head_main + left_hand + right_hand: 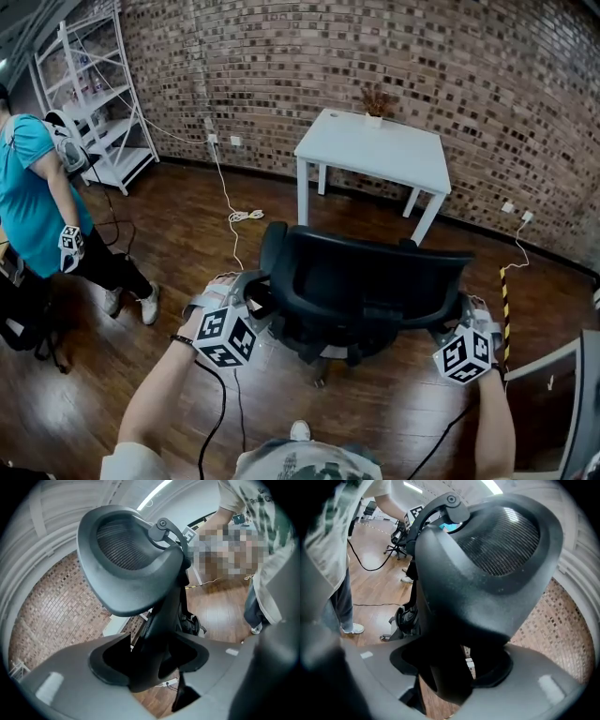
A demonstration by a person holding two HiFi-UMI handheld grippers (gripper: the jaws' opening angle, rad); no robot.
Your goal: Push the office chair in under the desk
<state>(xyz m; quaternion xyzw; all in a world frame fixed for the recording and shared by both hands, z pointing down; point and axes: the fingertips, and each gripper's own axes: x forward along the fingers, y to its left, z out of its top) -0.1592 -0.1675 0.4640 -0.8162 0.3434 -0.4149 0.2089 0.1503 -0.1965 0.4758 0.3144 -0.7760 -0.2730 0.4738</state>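
Chair [366, 281] stood on the wood floor [178, 225] mid-room, its back toward the near side, facing the white desk [375, 150] but well apart from it. The desk stood against the far brick wall [422, 56]. 2 grippers flanked the backrest: the left gripper [248, 302] was clamped on its left edge and the right gripper [457, 319] on its right edge, with black frame filling each pair of jaws. A person [33, 187] in teal stood at the left.
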